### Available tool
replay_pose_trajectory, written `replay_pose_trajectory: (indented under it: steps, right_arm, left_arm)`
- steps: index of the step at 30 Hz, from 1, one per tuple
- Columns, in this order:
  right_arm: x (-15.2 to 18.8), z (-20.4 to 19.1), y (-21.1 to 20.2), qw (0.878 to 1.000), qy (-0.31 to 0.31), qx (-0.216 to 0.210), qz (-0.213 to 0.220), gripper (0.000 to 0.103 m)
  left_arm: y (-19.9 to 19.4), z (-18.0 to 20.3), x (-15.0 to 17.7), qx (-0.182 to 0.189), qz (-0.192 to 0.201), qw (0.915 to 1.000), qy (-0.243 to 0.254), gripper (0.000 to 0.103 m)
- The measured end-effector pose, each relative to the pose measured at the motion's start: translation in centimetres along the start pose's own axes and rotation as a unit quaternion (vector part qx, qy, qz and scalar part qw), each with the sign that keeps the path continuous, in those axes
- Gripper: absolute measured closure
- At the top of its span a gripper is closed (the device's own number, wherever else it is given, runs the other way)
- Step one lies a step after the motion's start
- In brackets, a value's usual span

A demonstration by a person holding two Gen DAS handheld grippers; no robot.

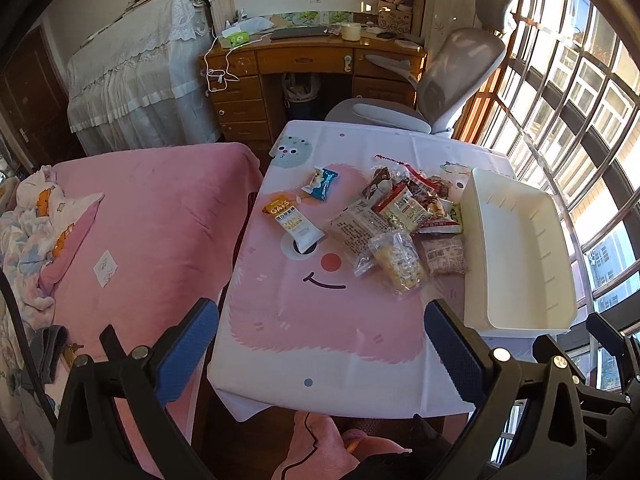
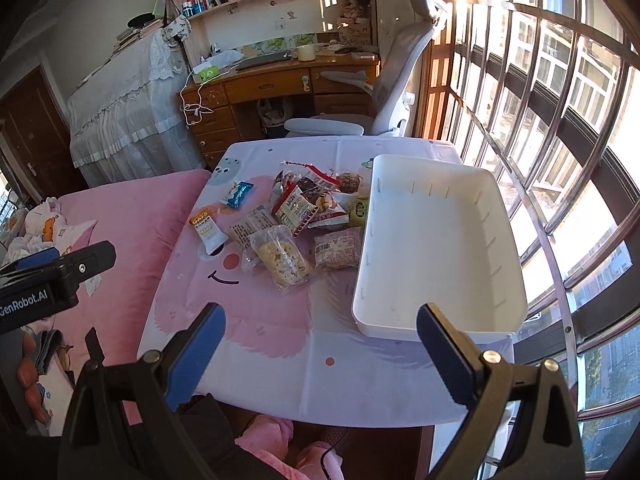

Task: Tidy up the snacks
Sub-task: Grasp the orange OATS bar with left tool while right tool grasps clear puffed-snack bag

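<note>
A heap of snack packets [image 1: 404, 208] [image 2: 308, 208] lies mid-table on a pink cartoon tablecloth [image 1: 304, 320] [image 2: 280, 320]. Apart from it sit an oats bar [image 1: 294, 222] [image 2: 208, 230], a blue packet [image 1: 322, 183] [image 2: 239, 194] and a clear bag of yellow puffed snack [image 1: 396, 266] [image 2: 282, 262]. An empty white bin [image 1: 516, 320] [image 2: 504, 280] stands at the table's right side. My left gripper [image 1: 320, 352] hovers open over the table's near edge. My right gripper [image 2: 320, 356] is open too, its right finger in front of the bin's near wall. Neither holds anything.
A pink bed [image 1: 152, 216] [image 2: 132, 232] adjoins the table on the left. Beyond stand a grey office chair [image 1: 440, 80] [image 2: 384, 92], a wooden desk [image 1: 304, 60] [image 2: 272, 84] and a cloth-covered piano [image 1: 132, 76]. Barred windows [image 2: 540, 100] run along the right.
</note>
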State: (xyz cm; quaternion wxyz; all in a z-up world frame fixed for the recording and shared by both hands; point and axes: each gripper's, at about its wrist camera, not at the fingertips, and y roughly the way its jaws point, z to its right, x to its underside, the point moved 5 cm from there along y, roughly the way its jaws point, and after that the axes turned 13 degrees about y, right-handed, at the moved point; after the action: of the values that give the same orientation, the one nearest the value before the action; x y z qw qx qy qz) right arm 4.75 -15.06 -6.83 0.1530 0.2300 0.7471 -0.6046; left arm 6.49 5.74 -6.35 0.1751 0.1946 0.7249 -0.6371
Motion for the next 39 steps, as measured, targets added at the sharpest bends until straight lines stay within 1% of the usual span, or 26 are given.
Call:
replay_pose_trajectory:
  steps: [2, 5, 7, 11, 15, 17, 19, 22, 24, 26, 31, 34, 36, 39]
  right_arm:
    - [-0.3, -0.8, 0.7, 1.0, -0.003, 0.005, 0.0, 0.006]
    - [-1.1, -2.1, 1.8, 1.0, -0.002, 0.019, -0.002, 0.006]
    - [-1.6, -3.1, 2.5, 1.0, -0.002, 0.027, -0.003, 0.006]
    - [-2.4, -4.8, 4.6, 0.999, 0.005, 0.044, -0.021, 0.006]
    - [-2.8, -6.0, 6.9, 0.997, 0.014, 0.068, -0.034, 0.006]
    - [-2.9, -6.7, 7.9, 0.996, 0.015, 0.074, -0.037, 0.006]
    - [-3.0, -7.5, 8.7, 0.996, 0.012, 0.081, -0.035, 0.006]
    - [-3.0, -8.6, 10.1, 0.996, 0.0, 0.089, -0.028, 0.006]
    - [-2.8, -9.2, 11.1, 0.995, -0.014, 0.096, -0.023, 0.006]
    - [-2.5, -9.7, 12.1, 0.993, -0.032, 0.112, -0.016, 0.006]
    - [-1.6, -10.1, 14.6, 0.989, -0.075, 0.13, 0.001, 0.006]
    - [-1.0, -10.1, 16.2, 0.986, -0.099, 0.135, 0.006, 0.006]
    - [-0.5, -10.1, 17.3, 0.984, -0.111, 0.14, 0.009, 0.006]
    - [-0.1, -9.8, 18.9, 0.983, -0.124, 0.132, -0.001, 0.006]
  left_arm:
    - [1.2, -0.9, -0.6, 0.002, -0.009, 0.9999, 0.004, 0.001]
    - [3.5, -2.5, -1.5, -0.01, -0.029, 0.9995, 0.012, 0.001]
    - [5.1, -3.7, -2.2, -0.005, -0.038, 0.9991, 0.016, 0.001]
    - [8.6, -6.1, -3.5, 0.011, -0.056, 0.9982, 0.017, 0.001]
    - [12.4, -7.9, -4.4, 0.044, -0.074, 0.9961, 0.017, 0.001]
    - [14.3, -8.6, -4.7, 0.055, -0.084, 0.9948, 0.017, 0.001]
    - [16.1, -9.2, -4.9, 0.066, -0.091, 0.9935, 0.014, 0.001]
    - [18.4, -9.5, -5.0, 0.069, -0.094, 0.993, 0.019, 0.001]
    - [19.8, -9.7, -5.1, 0.078, -0.095, 0.9923, 0.016, 0.001]
    - [21.1, -9.8, -5.0, 0.089, -0.096, 0.9914, 0.003, 0.001]
    - [24.3, -10.4, -4.8, 0.111, -0.105, 0.9871, -0.048, 0.001]
    - [26.2, -10.8, -4.4, 0.132, -0.124, 0.979, -0.093, 0.001]
    - [27.3, -11.2, -4.2, 0.129, -0.134, 0.9756, -0.116, 0.001]
    - [29.1, -11.6, -4.1, 0.121, -0.151, 0.9711, -0.139, 0.001]
